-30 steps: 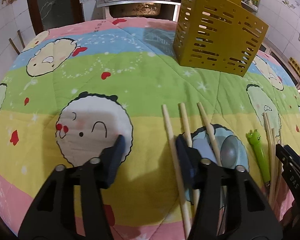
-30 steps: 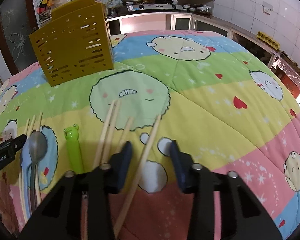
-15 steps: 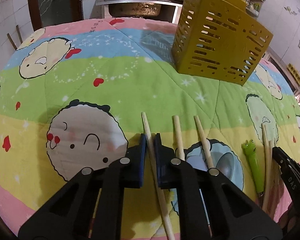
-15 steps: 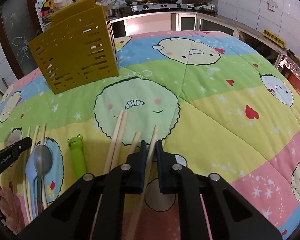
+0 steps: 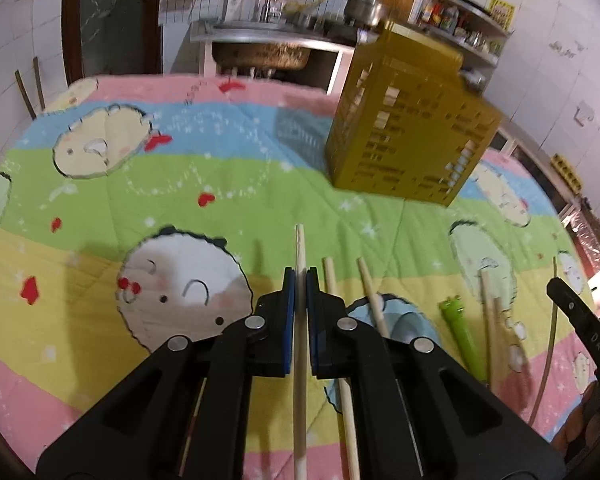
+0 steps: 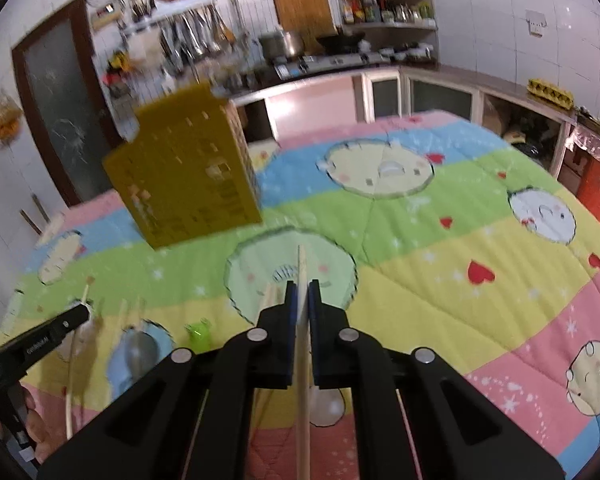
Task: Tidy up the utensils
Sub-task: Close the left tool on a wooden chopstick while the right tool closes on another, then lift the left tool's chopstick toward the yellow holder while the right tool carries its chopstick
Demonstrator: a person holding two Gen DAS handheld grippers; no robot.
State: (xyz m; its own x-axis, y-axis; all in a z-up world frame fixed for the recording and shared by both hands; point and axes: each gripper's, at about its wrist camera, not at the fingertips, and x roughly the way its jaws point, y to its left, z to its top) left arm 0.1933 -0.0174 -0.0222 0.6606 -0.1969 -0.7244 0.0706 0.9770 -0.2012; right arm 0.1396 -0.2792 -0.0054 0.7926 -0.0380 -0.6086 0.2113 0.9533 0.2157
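My left gripper (image 5: 300, 276) is shut on a wooden chopstick (image 5: 300, 248) and holds it lifted above the quilt. My right gripper (image 6: 302, 288) is shut on another wooden chopstick (image 6: 302, 264), also lifted. The yellow slotted utensil holder (image 5: 412, 128) stands at the far side of the table; it also shows in the right wrist view (image 6: 188, 176). More chopsticks (image 5: 332, 288) lie on the quilt by a metal spoon (image 6: 140, 350) and a green frog-topped utensil (image 5: 460, 328).
The table is covered by a colourful cartoon quilt (image 5: 140, 184). Kitchen counters, a sink and shelves stand behind it. A red box (image 6: 596, 188) sits by the table's right side. The other gripper's tip (image 5: 572, 308) shows at the right edge.
Both grippers shut on a chopstick each, then rose and tilted up, lifting the chopsticks off the quilt. The holder now sits nearer the middle of each view.
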